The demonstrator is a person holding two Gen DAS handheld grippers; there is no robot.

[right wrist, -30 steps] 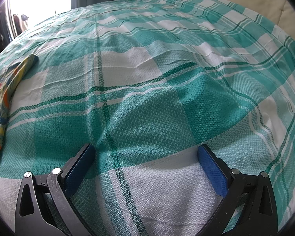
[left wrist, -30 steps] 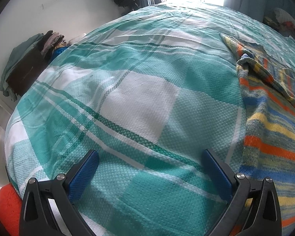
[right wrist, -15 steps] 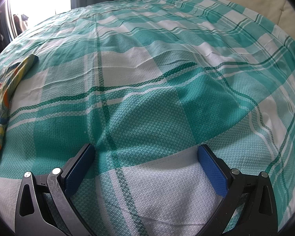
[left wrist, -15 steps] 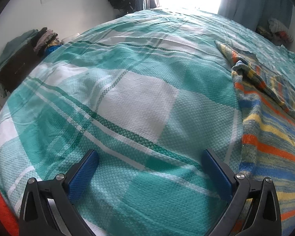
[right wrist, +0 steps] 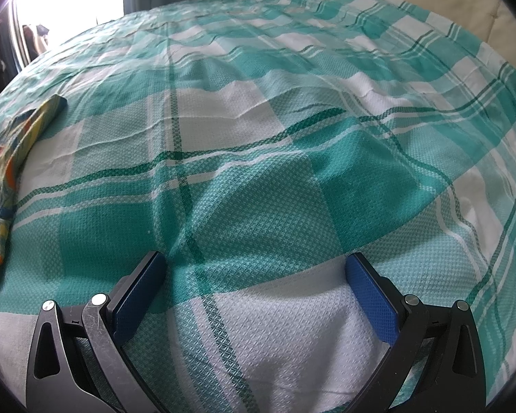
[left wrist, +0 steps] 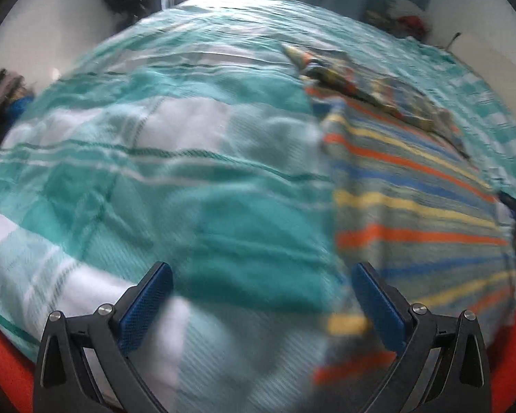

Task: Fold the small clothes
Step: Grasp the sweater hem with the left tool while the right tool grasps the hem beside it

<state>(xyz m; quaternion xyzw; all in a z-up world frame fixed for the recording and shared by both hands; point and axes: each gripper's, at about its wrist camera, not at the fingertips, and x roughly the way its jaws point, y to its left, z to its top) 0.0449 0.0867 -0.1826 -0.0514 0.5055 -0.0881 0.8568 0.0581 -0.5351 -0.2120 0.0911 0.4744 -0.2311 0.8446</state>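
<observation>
Your teal checked bedspread (right wrist: pixel 258 179) fills both views; the striped garment (left wrist: pixel 412 206) lies flat on it, reaching your left gripper (left wrist: pixel 263 304)'s right finger, far left of your right gripper (right wrist: pixel 256 292); both jaws gape wide, empty

Right gripper (right wrist: pixel 254 275) open above checked bedspread (right wrist: pixel 275 158); striped garment (right wrist: pixel 3 172) far left

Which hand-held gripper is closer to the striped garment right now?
The left hand-held gripper: the striped garment lies right by its right finger. The right hand-held gripper sits over bare checked bedspread, with the garment far off at its left edge.
</observation>
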